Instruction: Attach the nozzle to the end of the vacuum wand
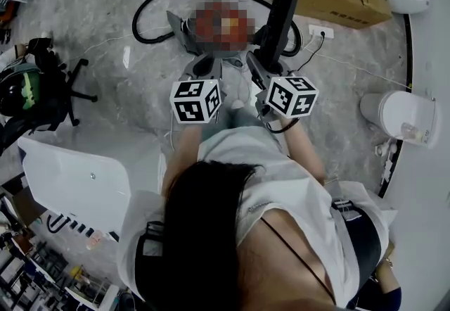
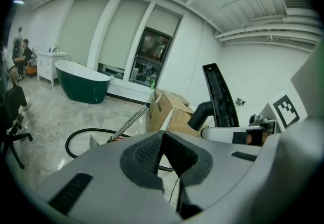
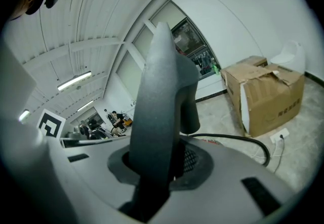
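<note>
The left gripper (image 2: 161,141) has its ridged grey fingers pressed together, empty. Past them, its view alone shows the slim ribbed chrome vacuum wand (image 2: 126,123), slanting above the looped black rubber hose (image 2: 76,137) on the marbled floor (image 2: 45,116). The right gripper (image 3: 161,164) has its fingers clamped on the long flat matte-black plastic nozzle (image 3: 163,91), upright and apart from the wand.

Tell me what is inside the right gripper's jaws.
The right gripper is shut on the black nozzle, which stands up between its jaws. The nozzle's lower end cannot be seen, because the gripper's own body covers it.
</note>
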A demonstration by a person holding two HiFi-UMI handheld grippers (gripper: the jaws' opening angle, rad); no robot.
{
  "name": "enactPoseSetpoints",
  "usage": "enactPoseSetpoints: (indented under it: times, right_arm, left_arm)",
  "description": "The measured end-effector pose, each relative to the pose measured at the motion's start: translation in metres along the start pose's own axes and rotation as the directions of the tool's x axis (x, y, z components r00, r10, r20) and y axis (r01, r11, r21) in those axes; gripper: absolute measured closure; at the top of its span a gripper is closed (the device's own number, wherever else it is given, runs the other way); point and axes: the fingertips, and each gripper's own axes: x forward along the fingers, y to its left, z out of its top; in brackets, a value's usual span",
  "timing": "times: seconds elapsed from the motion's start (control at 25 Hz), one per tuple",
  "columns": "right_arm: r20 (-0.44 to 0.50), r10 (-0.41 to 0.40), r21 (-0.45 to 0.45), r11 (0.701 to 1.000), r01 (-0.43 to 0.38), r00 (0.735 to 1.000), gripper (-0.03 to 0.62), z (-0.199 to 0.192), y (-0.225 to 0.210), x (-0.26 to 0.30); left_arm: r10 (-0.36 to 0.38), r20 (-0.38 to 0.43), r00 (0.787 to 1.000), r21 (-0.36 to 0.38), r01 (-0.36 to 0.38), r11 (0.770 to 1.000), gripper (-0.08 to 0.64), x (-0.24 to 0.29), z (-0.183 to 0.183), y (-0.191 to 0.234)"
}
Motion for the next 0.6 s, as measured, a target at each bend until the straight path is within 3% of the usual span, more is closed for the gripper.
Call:
enactPoseSetpoints:
  times: [0.44, 0.6]
  right_arm:
    - [0.034, -0.050, 0.016, 0.999, 0.050, 0.998, 0.495, 0.012, -0.018, 0.014]
    - [0.048, -0.047, 0.013, 0.999, 0.046, 0.998, 0.495, 0.018, -0.021, 0.025]
  left_arm:
    - [0.017, -0.002, 1.000, -0.009, -0.017, 1.000, 0.558, 0.018, 0.001, 0.020]
    - [-0.011, -0.010, 1.000, -0.006, 0.011, 1.000, 0.558, 0.033, 0.005, 0.028]
